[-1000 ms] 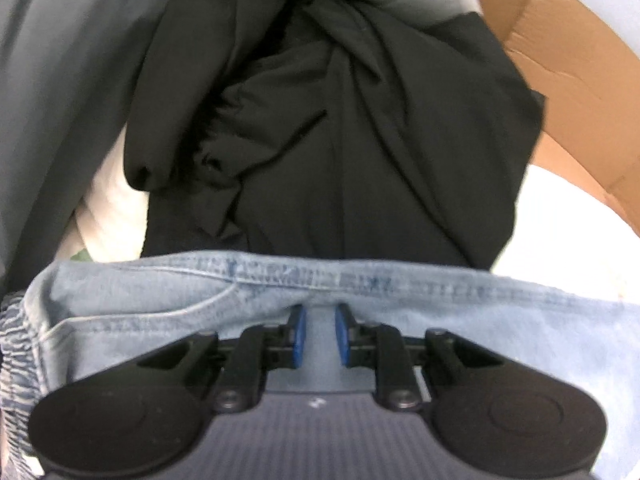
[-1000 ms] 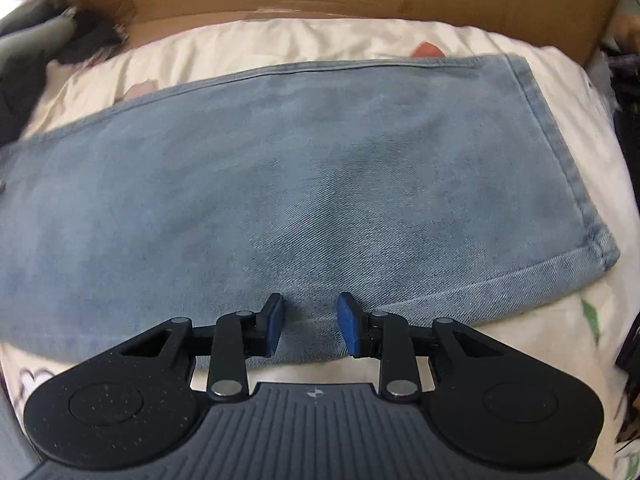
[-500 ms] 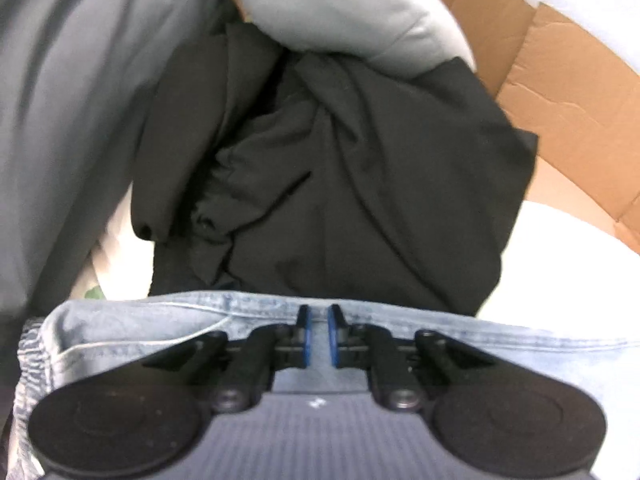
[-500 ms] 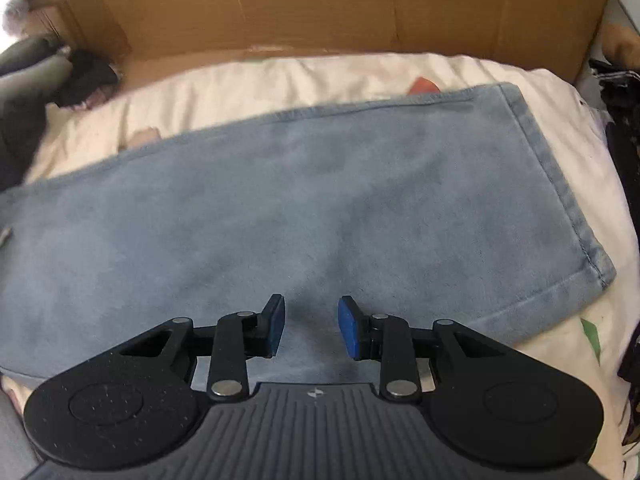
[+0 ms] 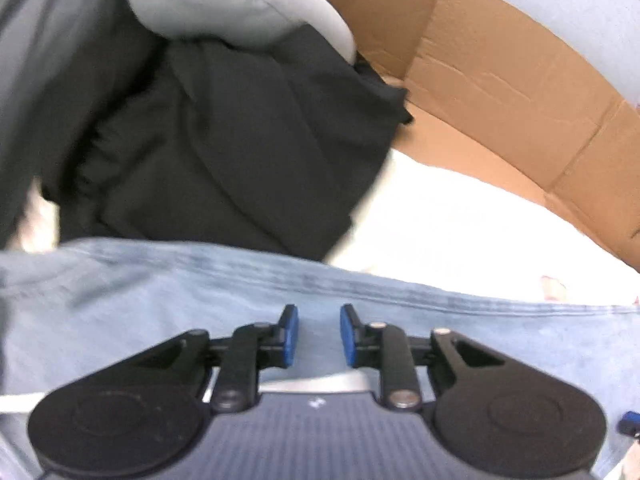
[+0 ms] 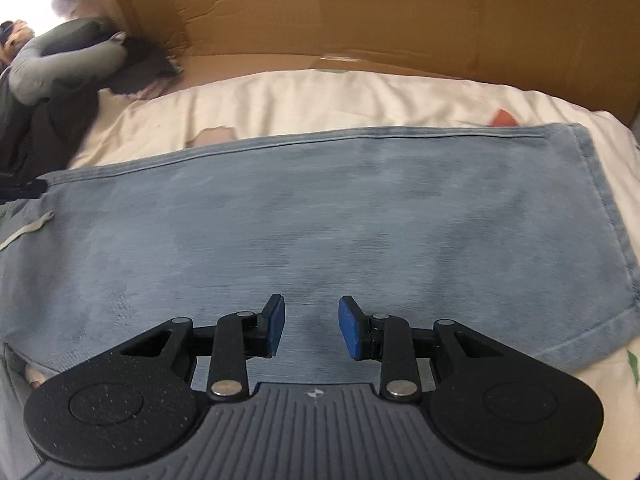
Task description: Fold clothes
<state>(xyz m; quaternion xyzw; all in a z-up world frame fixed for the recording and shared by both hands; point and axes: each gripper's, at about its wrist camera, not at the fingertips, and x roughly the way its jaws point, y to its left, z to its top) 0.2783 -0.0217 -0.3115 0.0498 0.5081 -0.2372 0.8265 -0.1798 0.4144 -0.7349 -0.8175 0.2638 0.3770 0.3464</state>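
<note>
Light-blue jeans [image 6: 320,232] spread flat across center frame on a cream bedsheet [image 6: 340,96]. Right claw [image 6: 311,328] released above the denim. Left claw [image 5: 319,334] released too, low center; only there, black garment [image 5: 224,152] upper left.

Both views sit just behind their own fingers, low and close over the light-blue jeans [image 6: 320,216]. The left wrist view faces a black garment [image 5: 224,140] from 10 to 12 o'clock, with cardboard [image 5: 500,92] at 2 o'clock. The right wrist view faces the cardboard wall [image 6: 360,12] at 12 o'clock. Both views share the jeans [image 5: 160,284], the pale bedsheet [image 6: 320,100] and the cardboard.
</note>
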